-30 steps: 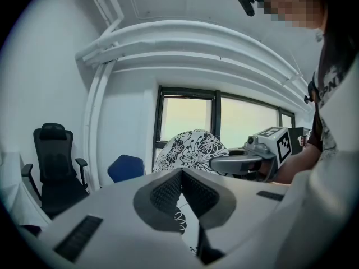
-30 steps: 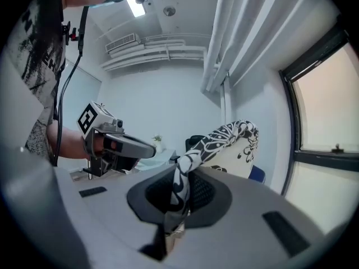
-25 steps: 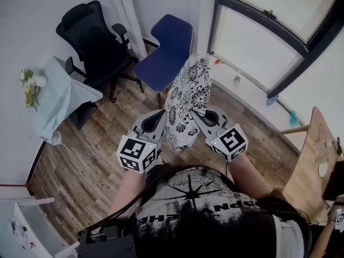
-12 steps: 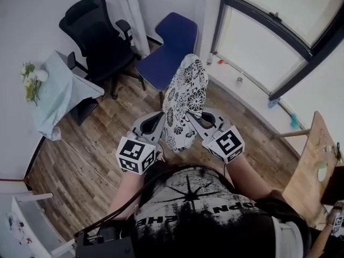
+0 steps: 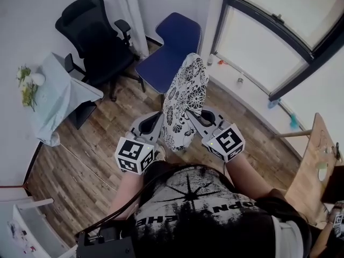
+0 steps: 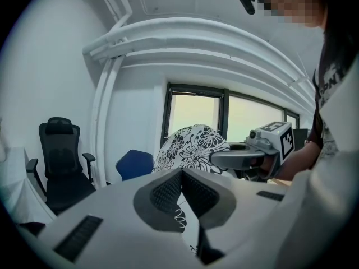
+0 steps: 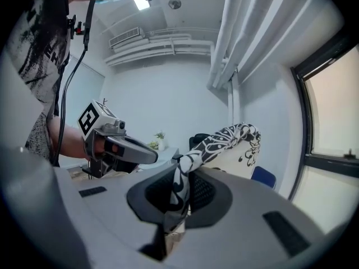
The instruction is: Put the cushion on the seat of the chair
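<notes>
A black-and-white floral cushion (image 5: 185, 98) hangs upright in the air between my two grippers, above the wooden floor. My left gripper (image 5: 155, 127) is shut on the cushion's lower left edge, and a strip of patterned fabric (image 6: 178, 216) shows between its pads. My right gripper (image 5: 196, 120) is shut on the lower right edge, with fabric (image 7: 180, 178) pinched in its jaws. The blue chair (image 5: 171, 55) stands just beyond the cushion's top, its seat (image 5: 158, 71) bare. It also appears as the blue chair (image 6: 134, 164) in the left gripper view, behind the cushion (image 6: 193, 147).
A black office chair (image 5: 97, 36) stands left of the blue chair. A small table with a pale cloth (image 5: 56, 98) and flowers is at the far left. A large window (image 5: 279, 31) runs along the right wall, and a wooden table (image 5: 312, 165) is at the right edge.
Both grippers have shifted a little with the cushion still held between them. The grips are unchanged and the cushion stays upright.
</notes>
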Demonstrator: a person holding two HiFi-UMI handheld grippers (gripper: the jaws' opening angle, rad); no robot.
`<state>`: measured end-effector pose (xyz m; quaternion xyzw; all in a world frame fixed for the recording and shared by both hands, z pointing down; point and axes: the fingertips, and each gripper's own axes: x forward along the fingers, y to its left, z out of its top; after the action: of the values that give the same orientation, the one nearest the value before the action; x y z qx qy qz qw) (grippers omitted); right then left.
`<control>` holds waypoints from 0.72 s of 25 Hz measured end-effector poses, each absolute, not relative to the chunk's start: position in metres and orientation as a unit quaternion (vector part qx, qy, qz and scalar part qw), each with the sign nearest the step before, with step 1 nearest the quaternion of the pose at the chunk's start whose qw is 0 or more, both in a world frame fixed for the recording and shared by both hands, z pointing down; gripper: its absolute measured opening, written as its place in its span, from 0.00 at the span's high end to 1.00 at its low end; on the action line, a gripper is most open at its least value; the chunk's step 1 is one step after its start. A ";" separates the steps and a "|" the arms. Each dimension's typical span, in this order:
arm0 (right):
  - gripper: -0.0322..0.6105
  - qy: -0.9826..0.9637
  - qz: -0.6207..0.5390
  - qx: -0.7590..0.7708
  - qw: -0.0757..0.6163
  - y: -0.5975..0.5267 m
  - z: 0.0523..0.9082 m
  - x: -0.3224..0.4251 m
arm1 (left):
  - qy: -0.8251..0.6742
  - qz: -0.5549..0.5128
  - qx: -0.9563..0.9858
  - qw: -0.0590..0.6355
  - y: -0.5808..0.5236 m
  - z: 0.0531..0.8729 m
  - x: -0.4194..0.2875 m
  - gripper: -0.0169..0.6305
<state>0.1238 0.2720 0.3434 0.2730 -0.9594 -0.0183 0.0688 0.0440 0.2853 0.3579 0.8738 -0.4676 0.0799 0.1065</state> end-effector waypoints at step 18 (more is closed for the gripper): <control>0.91 -0.938 -0.026 0.337 0.081 0.170 0.345 0.016 | -0.410 0.080 0.901 0.117 0.179 0.366 -0.063 0.95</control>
<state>0.0158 0.1703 0.3452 0.3365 -0.9379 -0.0255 0.0806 -0.0631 0.1790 0.3659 0.9011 -0.4099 0.0802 0.1165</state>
